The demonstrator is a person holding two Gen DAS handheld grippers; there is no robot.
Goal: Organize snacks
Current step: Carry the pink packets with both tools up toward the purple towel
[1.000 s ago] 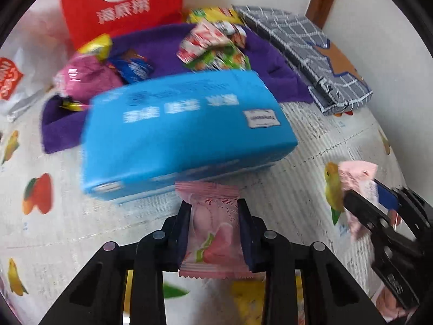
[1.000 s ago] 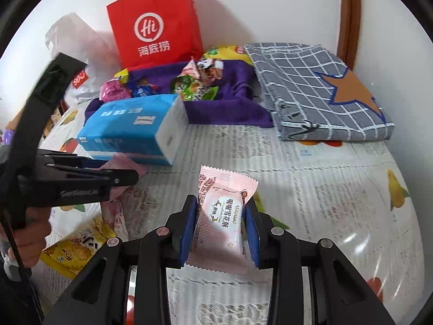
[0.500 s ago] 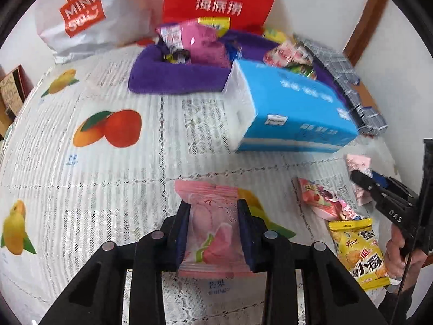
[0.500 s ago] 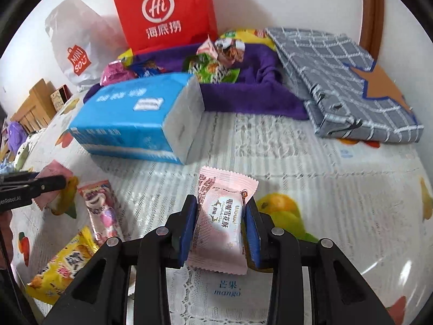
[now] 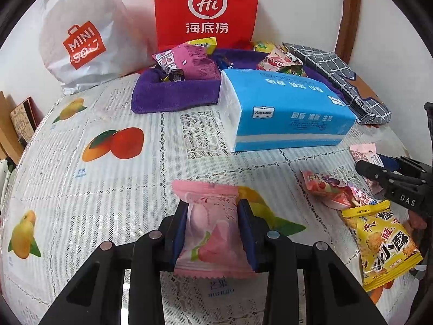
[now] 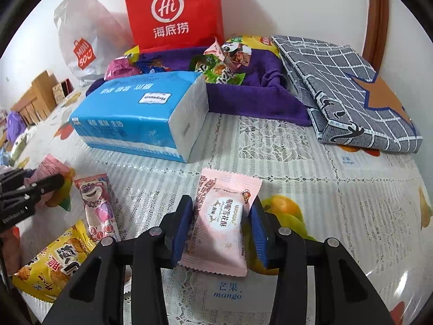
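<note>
Pinching one pink snack packet (image 5: 211,230) between the left gripper (image 5: 212,230) jaws and another pink packet (image 6: 224,224) between the right gripper (image 6: 222,227) jaws, the operator is carrying both, ideally keeping each grip firm but uncrushing until reaching the purple cloth tray (image 6: 251,100) ahead.

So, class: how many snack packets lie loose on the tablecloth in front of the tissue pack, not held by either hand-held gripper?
2: a yellow packet and a pink bear-print packet, side by side.

red bag (image 5: 207,8): top cut off | purple cloth (image 6: 251,94): part hidden behind tissue pack (image 6: 143,113)
</note>
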